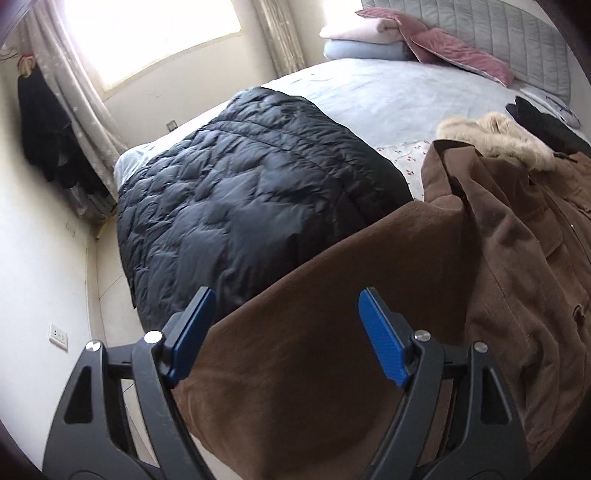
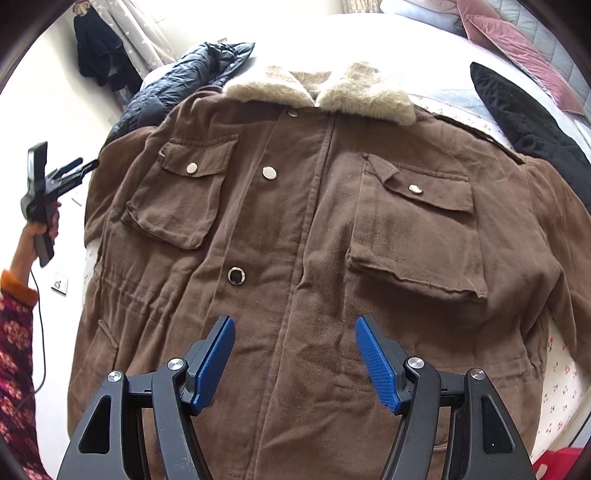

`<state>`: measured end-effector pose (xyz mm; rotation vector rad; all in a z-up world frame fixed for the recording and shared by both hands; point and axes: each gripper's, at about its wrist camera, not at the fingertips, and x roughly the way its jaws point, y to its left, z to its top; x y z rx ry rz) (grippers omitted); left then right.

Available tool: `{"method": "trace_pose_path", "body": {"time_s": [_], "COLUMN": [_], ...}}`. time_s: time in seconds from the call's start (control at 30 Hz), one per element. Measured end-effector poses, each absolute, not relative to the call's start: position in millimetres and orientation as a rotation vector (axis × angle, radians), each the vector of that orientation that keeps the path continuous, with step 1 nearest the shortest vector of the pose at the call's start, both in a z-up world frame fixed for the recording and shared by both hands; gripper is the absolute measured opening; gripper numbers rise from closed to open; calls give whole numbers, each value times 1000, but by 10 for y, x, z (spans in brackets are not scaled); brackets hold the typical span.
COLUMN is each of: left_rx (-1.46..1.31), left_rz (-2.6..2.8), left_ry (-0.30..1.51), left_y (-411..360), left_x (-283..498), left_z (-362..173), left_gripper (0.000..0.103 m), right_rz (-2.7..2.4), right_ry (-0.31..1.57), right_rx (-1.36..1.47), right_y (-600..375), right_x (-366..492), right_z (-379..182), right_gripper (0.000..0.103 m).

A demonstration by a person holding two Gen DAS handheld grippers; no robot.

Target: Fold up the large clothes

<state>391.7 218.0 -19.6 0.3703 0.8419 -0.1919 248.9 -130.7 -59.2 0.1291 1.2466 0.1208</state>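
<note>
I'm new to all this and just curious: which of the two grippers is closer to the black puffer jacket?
Left. The left gripper hovers open beside the black puffer jacket, over the brown coat. The right gripper hovers open over the coat's front, farther away.

The left camera sits on the left gripper (image 1: 286, 299) and looks along its two fingers. It is close above one brown edge of the coat (image 1: 509, 236), at the side of the bed (image 1: 388, 92). It faces slanting down across the bed, toward the window (image 1: 147, 33) and the pillows (image 1: 362, 37).

The right camera sits on the right gripper (image 2: 294, 330). It looks almost straight down on the front of the coat, from near, with the fur collar (image 2: 321, 88) at the top.

Both views show the coat, its fur collar, the dark puffy jacket (image 1: 251, 192) beside it and the curtains (image 1: 74, 103). The right view also shows the left gripper, far at the left edge.
</note>
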Motion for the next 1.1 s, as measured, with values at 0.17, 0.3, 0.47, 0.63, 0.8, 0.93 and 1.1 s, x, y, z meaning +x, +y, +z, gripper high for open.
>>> {"method": "trace_pose_path", "body": {"time_s": [0.17,0.3,0.47,0.63,0.8,0.93,1.1], "left_rx": [370,318,152,19,74,119,160], "left_rz": [-223,-242,-175,16,176,146,-37], "left_ry": [956,973,778,639,865,755,732], "left_y": [2078,2105,2216,2582,2605,2300,1483], "left_x": [3892,3648,3386,3449,3745,3644,3814], "left_z": [-381,-397,148,606,219,493,734], "left_gripper": [58,8,7,8,22,60,65], "right_rz": [81,78,103,112,86,93,65], "right_ry": [1273,1273,1266,1257,1255,1274,1253], "right_rx": [158,186,190,190,228,301,262], "right_y": [-1473,-1542,-1457,-1432,-1673,-1890,-1876], "right_x": [2487,2536,2631,2703,2768,2917,3276], "right_z": [-749,-820,-865,-862,-857,-856,-702], "right_gripper": [69,69,69,69,69,69,69]}}
